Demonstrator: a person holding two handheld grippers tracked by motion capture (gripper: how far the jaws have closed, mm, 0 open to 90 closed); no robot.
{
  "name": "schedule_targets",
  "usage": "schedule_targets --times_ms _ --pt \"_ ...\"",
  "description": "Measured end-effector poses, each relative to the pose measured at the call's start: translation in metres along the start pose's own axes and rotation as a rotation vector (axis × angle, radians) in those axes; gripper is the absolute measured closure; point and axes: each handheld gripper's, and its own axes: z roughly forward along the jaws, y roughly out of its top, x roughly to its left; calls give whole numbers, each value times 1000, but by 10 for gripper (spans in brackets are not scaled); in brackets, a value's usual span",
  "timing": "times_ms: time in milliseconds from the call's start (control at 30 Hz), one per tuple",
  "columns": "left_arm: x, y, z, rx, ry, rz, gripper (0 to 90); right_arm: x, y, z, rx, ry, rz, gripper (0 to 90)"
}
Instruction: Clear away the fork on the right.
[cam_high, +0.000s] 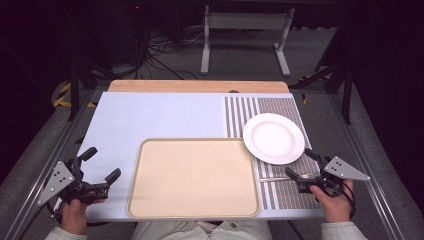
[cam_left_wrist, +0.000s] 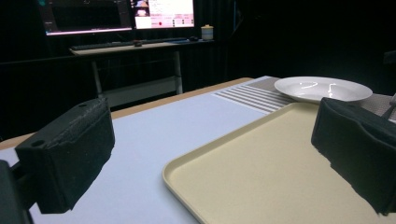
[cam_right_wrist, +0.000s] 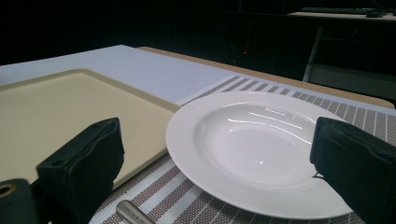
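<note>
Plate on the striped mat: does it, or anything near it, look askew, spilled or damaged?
One small oddity: the plate sits with its rim over the tray's corner, as the right gripper view shows. No spill or damage; a metal utensil lies on the striped mat.

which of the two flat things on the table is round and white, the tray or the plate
The white round ceramic plate, on the striped placemat beside the right gripper. The beige rectangular plastic tray sits mid-table.

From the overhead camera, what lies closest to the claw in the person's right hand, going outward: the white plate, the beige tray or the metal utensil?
From the right claw:
1. Metal utensil, on the striped mat just beside the claw.
2. White plate, on the mat just beyond.
3. Beige tray, across toward the table's middle; its near edge nearly ties with the plate.
</note>
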Motion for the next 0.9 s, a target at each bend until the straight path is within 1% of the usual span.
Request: schedule_targets --times_ms 400,700,800,900 --pt "0 0 0 2 -2 0 2 1 1 0 1 0 -1 34" --pt "0 0 0 3 0 0 2 2 3 1 7 2 -12 34" --pt "-1 0 0 2 2 0 3 1 7 4 6 8 -10 35" --pt "-1 0 -1 4 5 3 2 1 14 8 3 28 -3 35"
